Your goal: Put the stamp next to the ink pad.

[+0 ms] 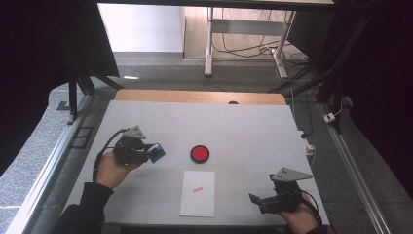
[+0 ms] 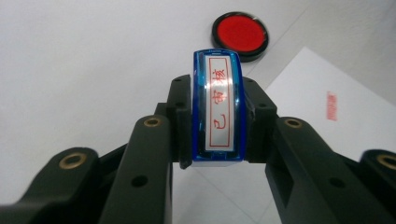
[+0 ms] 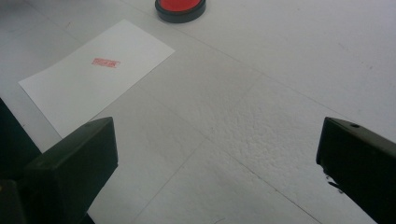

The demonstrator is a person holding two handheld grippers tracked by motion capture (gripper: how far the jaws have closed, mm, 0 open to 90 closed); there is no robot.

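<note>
The left gripper (image 1: 152, 152) was clamped on a blue stamp (image 2: 217, 107), held just left of the red ink pad (image 1: 199, 153) on the white bench (image 1: 243, 126). A sheet of paper (image 1: 198, 195) bearing a red imprint (image 1: 197, 189) lay nearby, while the right gripper (image 1: 256, 201) rested with jaws wide apart.

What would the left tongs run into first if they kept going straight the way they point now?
Probably the red ink pad: the left tongs, shut on the blue stamp, aim roughly at it across bare table, though height above the table is unclear.
</note>
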